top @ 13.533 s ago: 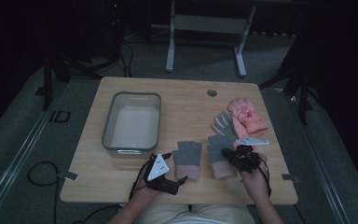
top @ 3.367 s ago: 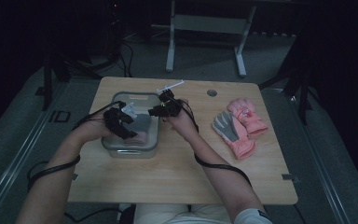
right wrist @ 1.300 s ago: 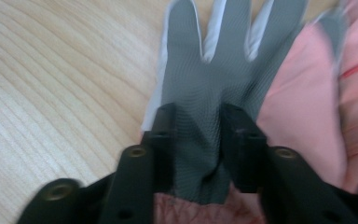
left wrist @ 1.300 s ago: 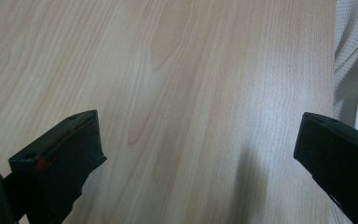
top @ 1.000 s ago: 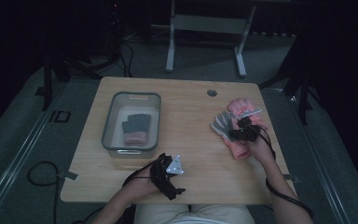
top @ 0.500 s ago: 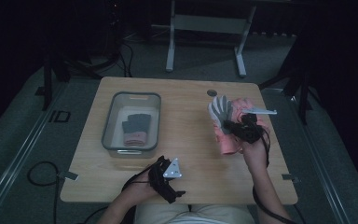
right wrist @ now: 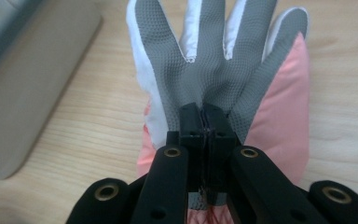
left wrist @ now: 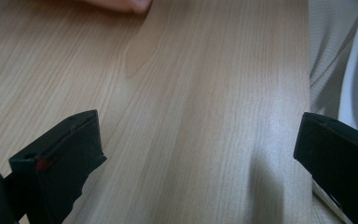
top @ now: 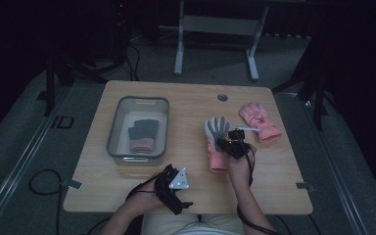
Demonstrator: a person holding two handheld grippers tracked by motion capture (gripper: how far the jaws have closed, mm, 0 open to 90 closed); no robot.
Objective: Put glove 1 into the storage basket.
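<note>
Pink-and-grey padded glove [top: 216, 142] with a pebbled grey palm lies palm-up on the table right of centre, and your right gripper [top: 233, 145] has its jaws pinched tight on that grey palm fabric; in the right gripper view the glove [right wrist: 223, 84] spreads its fingers away from the closed tips [right wrist: 207, 122], white panels showing between the grey fingers and smooth pink shell along one side. Largest around you is the pale wood-grain rectangular table [top: 191, 105], with a small round hole [top: 223, 97] near its far edge. On its left sits the clear rounded-corner plastic bin [top: 117, 129], holding a folded grey-and-pink glove [top: 142, 135]. A second pink glove [top: 259, 121] lies flat near the right edge. Your left gripper [top: 175, 188] rests at the near edge, its jaws spread wide over bare wood [left wrist: 191, 140].
</note>
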